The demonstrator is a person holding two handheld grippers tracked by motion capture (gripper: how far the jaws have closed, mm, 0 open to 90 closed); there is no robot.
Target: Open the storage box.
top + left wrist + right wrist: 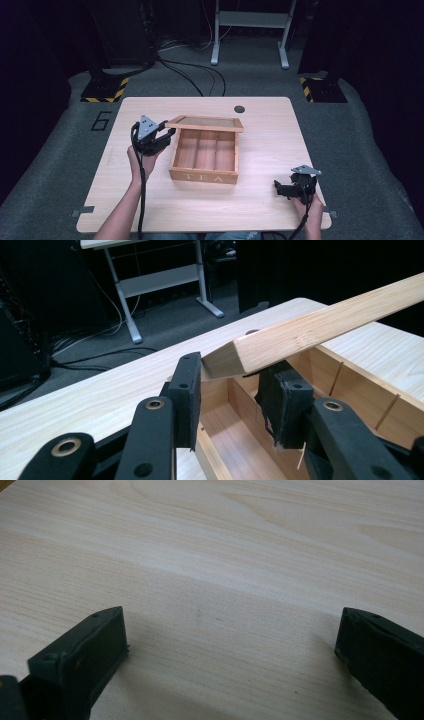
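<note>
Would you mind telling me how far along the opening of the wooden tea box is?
Partly done: the flat wooden lid is raised off the compartmented wooden tea box. In hand: the left tongs clamp the lid's corner. Left: swinging it fully open. The right tongs rest open over the pale wooden table.

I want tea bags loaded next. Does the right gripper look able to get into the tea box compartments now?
Probably yes: the left gripper holds the lid raised, the tea box compartments lie uncovered, and bare table separates them from the open right gripper.

Wooden tea box (204, 165) on light table (260, 200).
</note>
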